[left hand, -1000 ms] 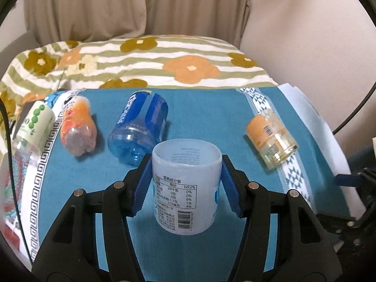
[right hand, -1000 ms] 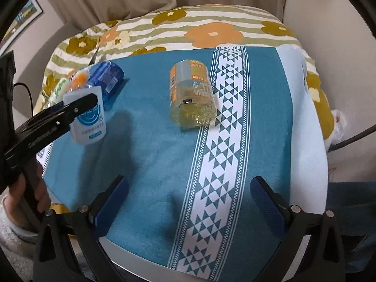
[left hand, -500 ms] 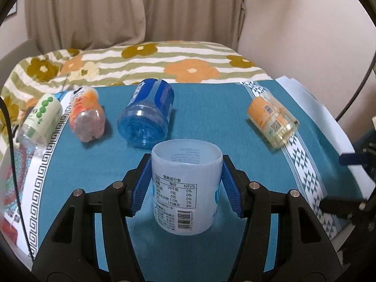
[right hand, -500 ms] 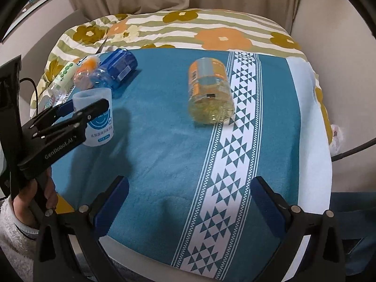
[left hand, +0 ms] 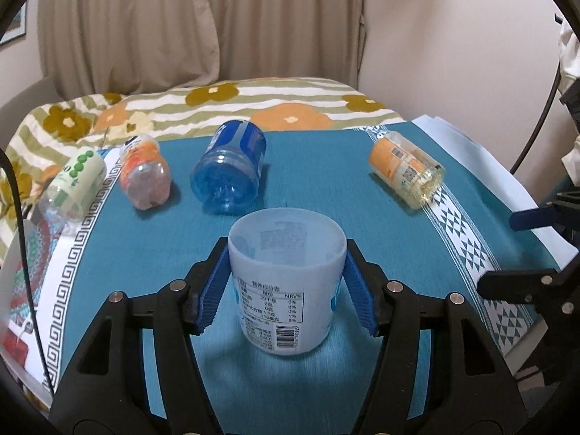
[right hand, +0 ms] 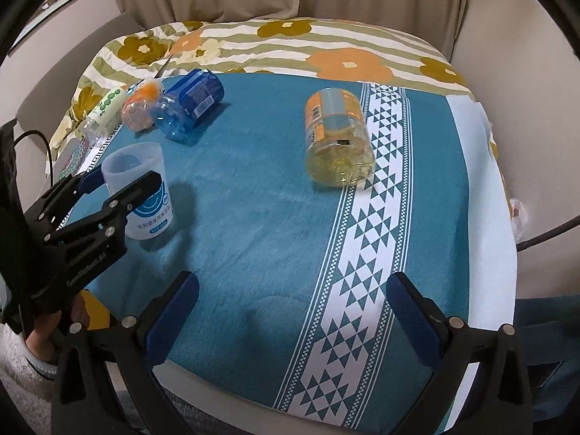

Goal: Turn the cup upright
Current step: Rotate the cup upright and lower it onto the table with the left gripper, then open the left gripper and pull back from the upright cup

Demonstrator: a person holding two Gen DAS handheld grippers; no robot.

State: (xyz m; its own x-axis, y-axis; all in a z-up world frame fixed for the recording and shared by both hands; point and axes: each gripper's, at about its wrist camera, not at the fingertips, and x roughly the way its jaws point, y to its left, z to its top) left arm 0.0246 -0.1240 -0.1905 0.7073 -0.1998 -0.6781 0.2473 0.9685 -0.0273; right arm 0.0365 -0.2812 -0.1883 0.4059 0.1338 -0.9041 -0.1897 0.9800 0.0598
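Observation:
A pale blue plastic cup (left hand: 286,279) with a printed label stands upright, open end up, on the teal cloth (left hand: 326,188). My left gripper (left hand: 286,290) is shut on the cup, one blue pad on each side. It also shows in the right wrist view (right hand: 139,190), where the cup's base rests on the cloth. My right gripper (right hand: 290,311) is open and empty, above the near part of the cloth.
Other cups lie on their sides: a blue one (left hand: 230,170), an orange-labelled clear one (left hand: 406,168), an orange one (left hand: 145,177) and a green-dotted one (left hand: 72,185). A flowered blanket (left hand: 253,105) lies behind. The cloth's edge is near on the right.
My left gripper has lowered the cup towards the cloth and the view has tilted up. The right gripper has drawn back a little and stayed open.

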